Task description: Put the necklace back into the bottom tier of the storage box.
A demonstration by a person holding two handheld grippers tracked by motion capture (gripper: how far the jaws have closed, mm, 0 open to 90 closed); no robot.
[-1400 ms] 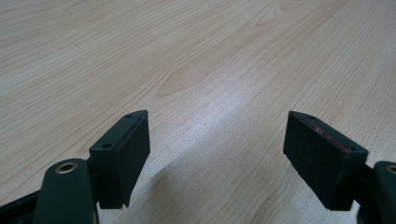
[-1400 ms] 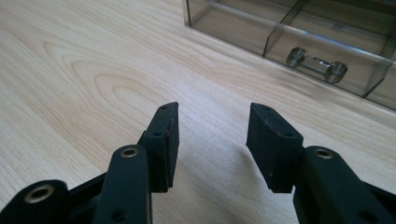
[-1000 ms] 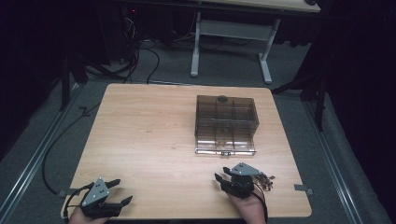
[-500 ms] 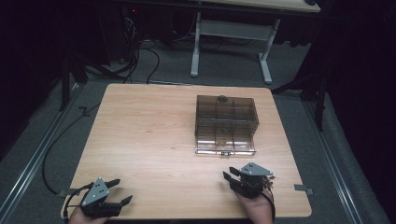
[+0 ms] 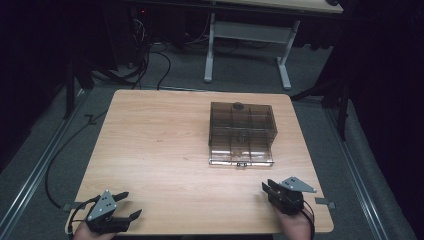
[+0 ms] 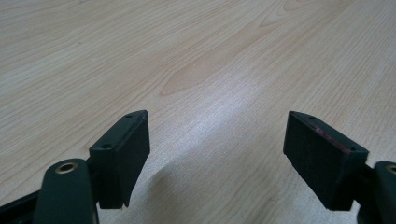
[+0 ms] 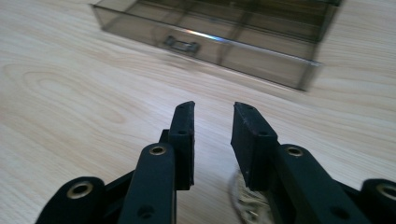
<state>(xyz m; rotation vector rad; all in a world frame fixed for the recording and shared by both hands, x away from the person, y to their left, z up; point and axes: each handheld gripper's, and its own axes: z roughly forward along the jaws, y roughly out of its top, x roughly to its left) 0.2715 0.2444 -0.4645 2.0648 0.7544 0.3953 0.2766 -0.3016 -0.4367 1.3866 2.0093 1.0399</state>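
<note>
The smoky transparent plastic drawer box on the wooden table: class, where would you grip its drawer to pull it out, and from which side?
Grip the small handle on the drawer front of the smoky transparent plastic drawer box, coming from the person's side. That front faces the right gripper, sits slightly pulled out, and the handle is probably its only protruding hold.

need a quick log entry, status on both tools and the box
Left tool open, empty. Right tool empty, jaws just closing to a narrow gap. Smoky plastic box untouched on table. Nothing between.

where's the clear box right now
In the high view the clear box sits on the right half of the wooden table, toward the far edge, its bottom drawer pulled slightly out toward the right hand-held gripper, which is apart from it.
</note>
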